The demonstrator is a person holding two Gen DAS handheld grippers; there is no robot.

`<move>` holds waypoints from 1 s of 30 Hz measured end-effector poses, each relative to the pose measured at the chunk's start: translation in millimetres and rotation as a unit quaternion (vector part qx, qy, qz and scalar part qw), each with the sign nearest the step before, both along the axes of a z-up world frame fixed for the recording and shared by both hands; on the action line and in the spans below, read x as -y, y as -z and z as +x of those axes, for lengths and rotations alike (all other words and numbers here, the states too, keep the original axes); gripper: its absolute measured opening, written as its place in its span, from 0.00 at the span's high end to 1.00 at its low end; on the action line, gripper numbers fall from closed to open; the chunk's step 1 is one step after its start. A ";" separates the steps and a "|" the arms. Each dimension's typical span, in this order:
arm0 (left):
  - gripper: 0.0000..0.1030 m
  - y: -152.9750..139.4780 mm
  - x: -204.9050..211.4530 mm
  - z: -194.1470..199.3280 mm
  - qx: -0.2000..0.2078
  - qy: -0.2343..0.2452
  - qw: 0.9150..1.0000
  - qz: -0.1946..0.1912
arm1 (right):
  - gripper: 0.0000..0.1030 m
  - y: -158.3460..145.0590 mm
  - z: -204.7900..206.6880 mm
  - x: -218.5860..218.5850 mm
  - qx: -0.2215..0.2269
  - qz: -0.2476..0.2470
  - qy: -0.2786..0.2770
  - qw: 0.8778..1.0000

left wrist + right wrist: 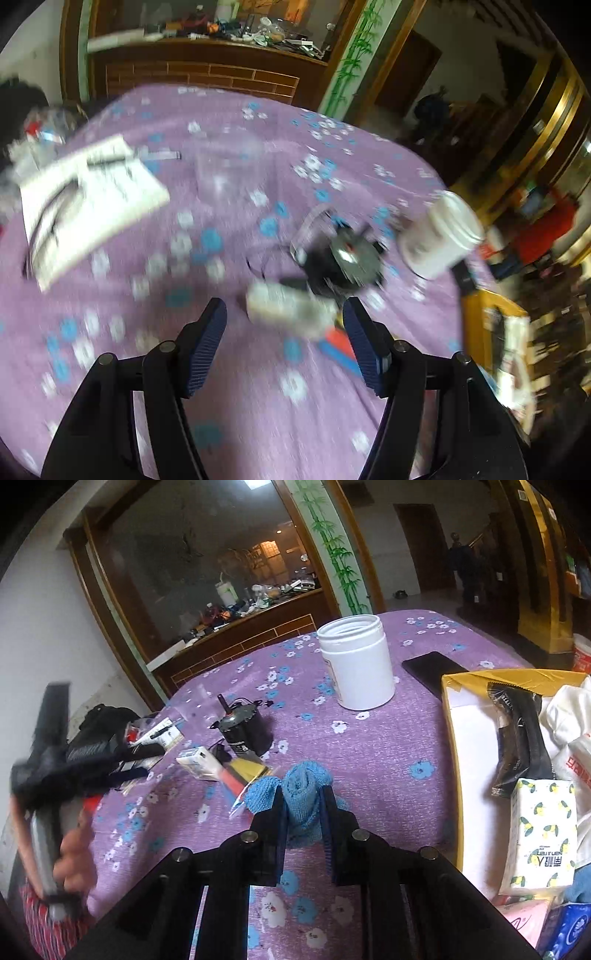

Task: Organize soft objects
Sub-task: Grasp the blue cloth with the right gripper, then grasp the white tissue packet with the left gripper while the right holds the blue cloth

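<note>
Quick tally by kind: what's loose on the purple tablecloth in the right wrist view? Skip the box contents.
Blue terry cloth, pinched in the right gripper: 1
White plastic jar, lid off: 1
Black cylindrical motor: 1
Black phone: 1
Small white carton: 1
Total: 5

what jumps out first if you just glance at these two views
The right gripper is shut on a blue cloth on the purple flowered tablecloth. Behind it stands an open white jar, and to the right is a yellow-edged box stuffed with tissue packs. In the blurred left wrist view, the left gripper is open just short of a small white carton.
</note>
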State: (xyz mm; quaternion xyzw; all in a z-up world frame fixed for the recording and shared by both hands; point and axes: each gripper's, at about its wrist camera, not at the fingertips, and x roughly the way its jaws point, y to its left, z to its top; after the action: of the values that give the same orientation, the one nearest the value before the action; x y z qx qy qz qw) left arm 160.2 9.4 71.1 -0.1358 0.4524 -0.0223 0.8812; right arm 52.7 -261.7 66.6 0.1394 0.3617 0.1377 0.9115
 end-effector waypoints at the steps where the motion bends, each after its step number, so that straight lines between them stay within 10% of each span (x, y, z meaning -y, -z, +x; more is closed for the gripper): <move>1: 0.37 3.5 3.4 9.9 -0.005 0.002 1.000 0.014 | 0.83 -0.1 -0.2 0.4 0.000 0.001 0.000 1.000; 11: 0.38 44.2 21.2 -25.2 -0.097 0.124 0.987 0.010 | 0.83 1.5 -0.4 3.4 -0.006 0.010 -0.004 1.000; 24: 0.37 27.2 25.1 -21.2 -0.014 0.120 0.990 0.073 | 0.82 1.7 -0.5 4.5 -0.009 0.015 -0.005 1.000; 30: 0.38 47.0 30.2 4.8 -0.068 0.166 0.984 0.015 | 0.82 2.1 0.4 4.0 -0.009 0.015 -0.007 1.000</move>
State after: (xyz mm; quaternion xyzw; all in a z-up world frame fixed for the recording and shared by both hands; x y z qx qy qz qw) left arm 165.0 -20.8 24.0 -0.0470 0.5275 -0.1518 0.8346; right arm 53.1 -265.8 64.4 0.1514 0.3684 0.1478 0.9053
